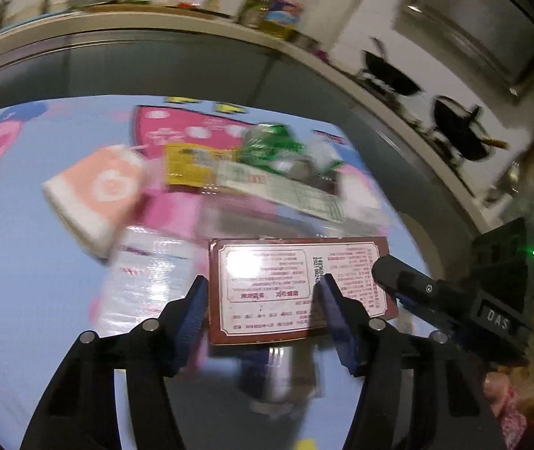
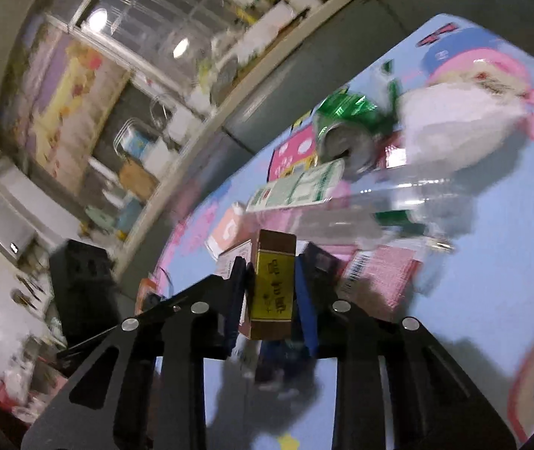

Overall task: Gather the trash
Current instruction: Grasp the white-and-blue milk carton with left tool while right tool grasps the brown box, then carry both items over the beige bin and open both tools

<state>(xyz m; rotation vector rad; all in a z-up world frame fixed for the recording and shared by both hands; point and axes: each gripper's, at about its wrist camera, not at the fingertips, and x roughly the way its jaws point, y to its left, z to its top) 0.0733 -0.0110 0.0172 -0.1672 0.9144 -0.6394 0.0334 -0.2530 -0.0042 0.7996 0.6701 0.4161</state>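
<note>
Both grippers are working on one item, a flat brown box [image 1: 298, 288] lying at the near edge of the trash pile on the blue cartoon-print table cover [image 1: 23, 243]. In the left wrist view, the left gripper [image 1: 263, 307] straddles the box with its jaws partly open; the left blue pad sits at the box's left edge and the right pad overlaps the printed label, but firm contact cannot be confirmed. In the right wrist view, the right gripper [image 2: 271, 292] has its jaws narrowed onto the box's thin yellow-labelled edge [image 2: 271, 288], with both pads against its sides. No bin or bag is visible in either view, so no item can be judged as collected. Remaining on the cover, farther away: a crushed green can [image 2: 349, 131], a green-and-white carton [image 2: 297, 187], a peach-and-white packet [image 1: 94, 195], a clear plastic bottle [image 2: 379, 206] and a pink wrapper [image 2: 383, 277]. The task appears to be at an early stage.
</note>
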